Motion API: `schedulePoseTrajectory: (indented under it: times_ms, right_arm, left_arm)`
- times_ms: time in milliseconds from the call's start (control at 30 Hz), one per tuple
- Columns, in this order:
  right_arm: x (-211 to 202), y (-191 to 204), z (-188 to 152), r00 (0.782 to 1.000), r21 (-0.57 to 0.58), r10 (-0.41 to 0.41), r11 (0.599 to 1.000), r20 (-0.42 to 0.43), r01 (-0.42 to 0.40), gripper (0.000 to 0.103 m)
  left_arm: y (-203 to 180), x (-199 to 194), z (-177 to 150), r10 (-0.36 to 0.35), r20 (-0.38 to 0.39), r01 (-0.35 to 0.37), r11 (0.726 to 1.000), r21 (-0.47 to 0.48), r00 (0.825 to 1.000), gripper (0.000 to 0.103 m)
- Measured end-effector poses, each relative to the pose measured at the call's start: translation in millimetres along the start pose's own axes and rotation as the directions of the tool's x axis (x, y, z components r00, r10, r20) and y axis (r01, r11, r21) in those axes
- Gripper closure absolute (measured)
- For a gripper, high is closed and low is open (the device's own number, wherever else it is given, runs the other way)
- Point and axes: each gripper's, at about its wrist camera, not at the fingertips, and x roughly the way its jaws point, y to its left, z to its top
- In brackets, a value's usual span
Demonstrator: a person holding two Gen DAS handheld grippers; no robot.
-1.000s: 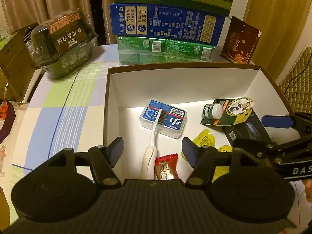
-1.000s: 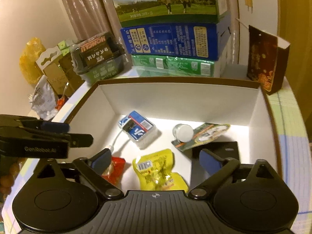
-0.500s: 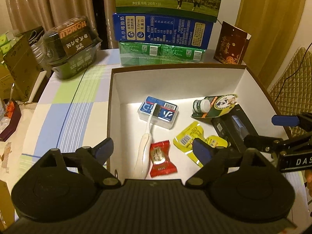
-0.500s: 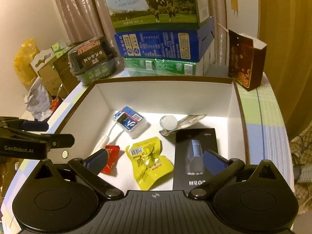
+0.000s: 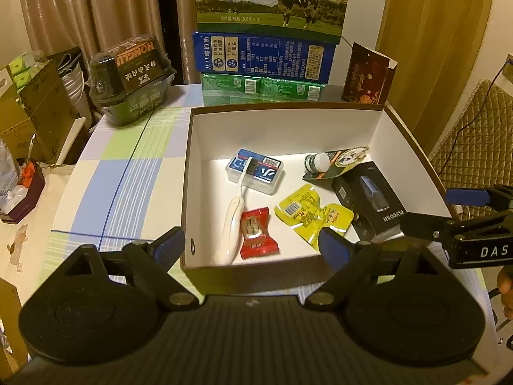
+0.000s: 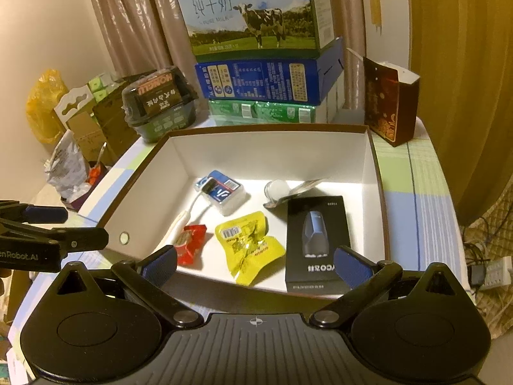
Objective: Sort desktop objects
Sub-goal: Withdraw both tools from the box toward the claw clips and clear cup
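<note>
An open brown box with a white lining [image 5: 288, 128] holds a white toothbrush [image 5: 234, 221], a blue-labelled clear case [image 5: 266, 173], a red candy [image 5: 256, 234], a yellow packet [image 5: 307, 215], a black product box [image 5: 368, 202] and a small bottle on a card [image 5: 323, 163]. My left gripper [image 5: 250, 243] hovers open over the box's near wall with nothing between its fingers. My right gripper [image 6: 255, 261] is also open and empty, above the near edge by the black product box [image 6: 315, 240] and yellow packet [image 6: 250, 243]. Each gripper sees the other beside it.
Stacked milk cartons [image 5: 272, 0] rise behind the box, with a dark gift bag [image 5: 368, 77] to their right and a dark food tub [image 5: 134, 77] to the left. A checked tablecloth [image 5: 112, 192] covers the table. Cardboard clutter stands off the left edge, a quilted chair [image 5: 474, 134] on the right.
Both grippers have drawn back and upward from inside the box, so more of it shows. The left jaws have widened; the toothbrush that lay between them rests on the box floor.
</note>
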Motion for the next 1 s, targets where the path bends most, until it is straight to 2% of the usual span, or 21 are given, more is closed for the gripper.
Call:
schedulePoseTrajectory:
  times_ms: [667, 1000]
  right_arm:
    - [-49.3, 8.5, -44.5, 1.000, -0.030, 0.020, 0.999, -0.003, -0.020, 0.002]
    - [-60.7, 5.2, -73.7, 0.998, -0.042, 0.030, 0.999, -0.063, -0.033, 0.002]
  left_arm:
    - [-14.2, -52.5, -43.7, -0.003, 0.012, 0.003, 1.000, -0.009, 1.000, 0.014]
    - [-18.4, -63.8, -72.1, -0.001, -0.017, 0.001, 1.000, -0.015, 1.000, 0.014]
